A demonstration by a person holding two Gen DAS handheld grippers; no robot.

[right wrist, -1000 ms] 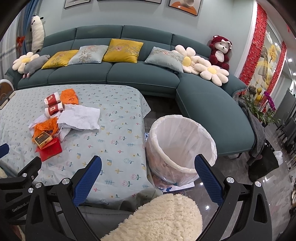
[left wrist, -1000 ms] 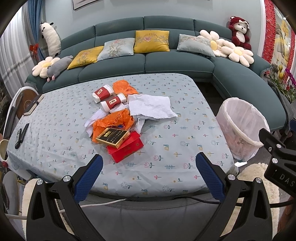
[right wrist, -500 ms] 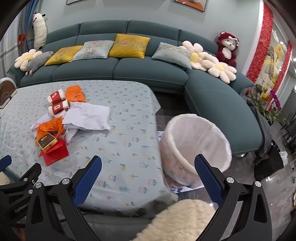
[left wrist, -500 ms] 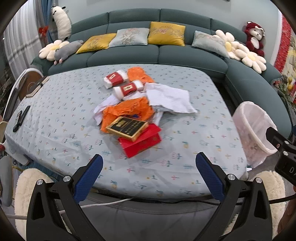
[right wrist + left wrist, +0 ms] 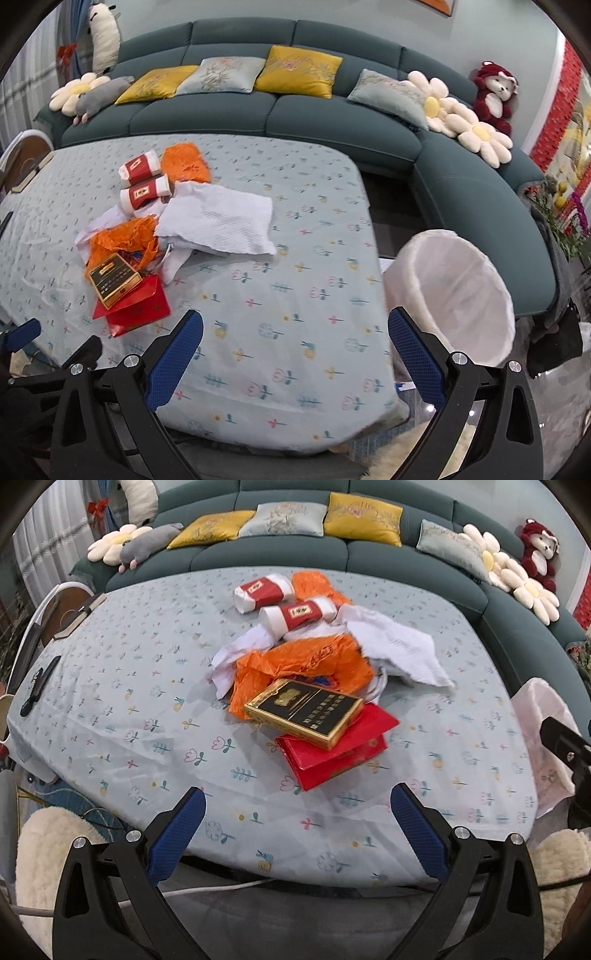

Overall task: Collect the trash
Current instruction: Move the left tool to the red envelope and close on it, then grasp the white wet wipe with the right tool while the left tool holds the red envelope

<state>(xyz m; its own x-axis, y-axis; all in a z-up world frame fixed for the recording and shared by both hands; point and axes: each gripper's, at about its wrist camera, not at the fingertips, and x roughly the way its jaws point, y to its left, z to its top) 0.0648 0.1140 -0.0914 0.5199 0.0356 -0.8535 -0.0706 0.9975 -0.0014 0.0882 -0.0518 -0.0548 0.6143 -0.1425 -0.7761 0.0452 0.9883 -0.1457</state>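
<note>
A pile of trash lies on the table: a black and gold box (image 5: pixel 304 710) on red envelopes (image 5: pixel 332 753), an orange plastic bag (image 5: pixel 306 661), white tissue (image 5: pixel 399 653), two red and white paper cups (image 5: pixel 264 590) and an orange wad (image 5: pixel 314 585). The pile also shows in the right wrist view, with the box (image 5: pixel 114 275) at its left side. A white-lined trash bin (image 5: pixel 458 291) stands on the floor right of the table. My left gripper (image 5: pixel 297 812) is open and empty over the table's near edge, short of the envelopes. My right gripper (image 5: pixel 295 336) is open and empty over the table's near right part.
The table (image 5: pixel 129 686) has a light floral cloth. A dark remote (image 5: pixel 37 686) lies at its left edge. A teal sofa (image 5: pixel 332 122) with cushions and plush toys curves behind and to the right. Fluffy white seats (image 5: pixel 48 849) sit below the near edge.
Both grippers have moved forward and closer to the table. The trash pile looms larger in the left view. The bin has slid right in the right view. Both stay open.
</note>
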